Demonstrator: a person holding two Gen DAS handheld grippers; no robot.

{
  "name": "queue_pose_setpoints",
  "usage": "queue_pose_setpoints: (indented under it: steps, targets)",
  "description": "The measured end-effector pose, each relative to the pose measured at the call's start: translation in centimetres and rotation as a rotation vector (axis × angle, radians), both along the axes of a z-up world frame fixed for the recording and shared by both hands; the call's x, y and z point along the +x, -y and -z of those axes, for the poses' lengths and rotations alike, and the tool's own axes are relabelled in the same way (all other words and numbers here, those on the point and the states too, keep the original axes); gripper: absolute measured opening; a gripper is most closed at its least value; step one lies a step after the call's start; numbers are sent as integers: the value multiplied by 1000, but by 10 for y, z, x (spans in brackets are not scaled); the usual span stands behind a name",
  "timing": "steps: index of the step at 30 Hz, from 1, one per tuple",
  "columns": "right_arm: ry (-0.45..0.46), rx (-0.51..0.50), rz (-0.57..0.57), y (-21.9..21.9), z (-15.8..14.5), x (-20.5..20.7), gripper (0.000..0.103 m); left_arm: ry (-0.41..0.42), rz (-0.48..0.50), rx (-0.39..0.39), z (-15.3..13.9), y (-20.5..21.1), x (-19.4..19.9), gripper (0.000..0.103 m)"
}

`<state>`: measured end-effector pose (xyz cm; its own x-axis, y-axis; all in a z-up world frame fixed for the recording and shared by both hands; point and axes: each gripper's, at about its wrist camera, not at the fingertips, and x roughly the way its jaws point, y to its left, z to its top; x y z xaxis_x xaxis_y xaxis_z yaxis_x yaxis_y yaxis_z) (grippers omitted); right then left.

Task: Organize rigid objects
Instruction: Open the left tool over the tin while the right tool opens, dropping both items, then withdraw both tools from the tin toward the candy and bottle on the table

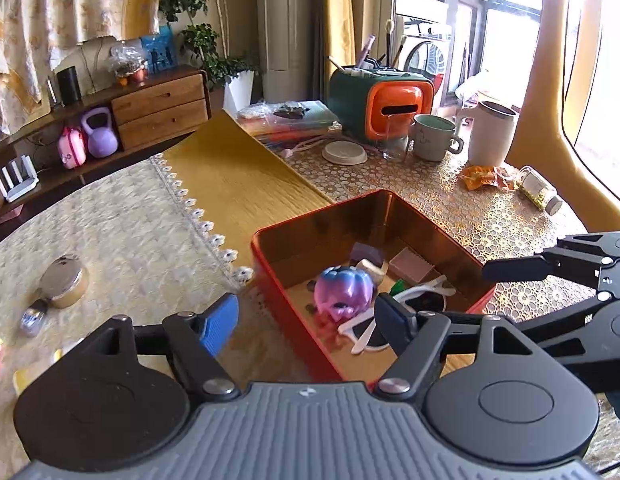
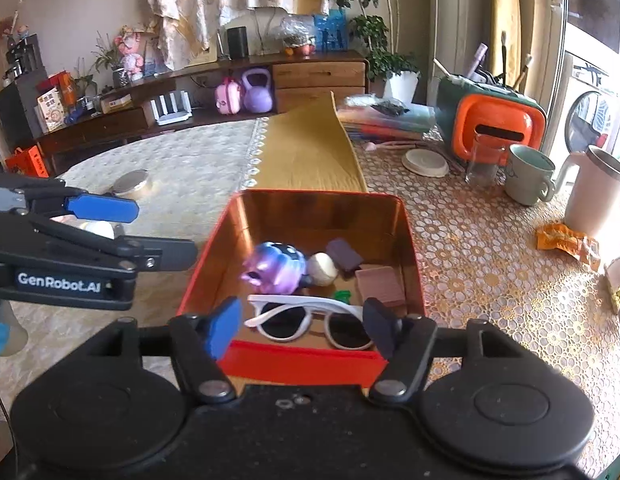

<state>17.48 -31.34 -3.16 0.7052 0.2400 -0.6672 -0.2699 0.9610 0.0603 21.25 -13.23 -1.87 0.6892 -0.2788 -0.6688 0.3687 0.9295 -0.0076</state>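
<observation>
the left gripper point(image 1: 305, 322) was spread wide, holding nothing. the right gripper point(image 2: 303, 330) was likewise agape and empty, the left one showing at its nine o'clock.

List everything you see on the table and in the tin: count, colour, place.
Red metal tin: one, open, table centre.
Purple-blue ridged toy: one, inside tin.
White-framed sunglasses: one pair, inside tin, near wall.
Cream ball: one, inside tin, beside the toy.
Brown flat blocks: two, inside tin, right side.
Round gold-sided tin with silver lid: one, on cream cloth, left.
Pale green mug: one, far right of table.
White jug: one, beside the mug.
Orange and green organiser box: one, back of table.
Left gripper: fingers open, empty.
Right gripper: fingers open, empty, over the tin's near wall.
</observation>
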Motion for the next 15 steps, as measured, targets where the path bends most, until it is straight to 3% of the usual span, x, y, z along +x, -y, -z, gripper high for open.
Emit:
queue_pose_setpoints:
  steps: [3, 7, 10, 15]
  targets:
    - [5, 5, -14, -6, -3, -7, 69, -2, -14, -11, -2, -14, -10, 75]
    - [28, 11, -48, -16, -8, -16, 82, -3, -44, -32, -5, -35, -21, 75]
    - [56, 2, -84, -27, -13, -25, 91, 16, -72, -30, -6, -50, -29, 85]
    - [93, -2, -143, -45, -19, -34, 102, 19, -105, -44, -5, -74, -40, 86]
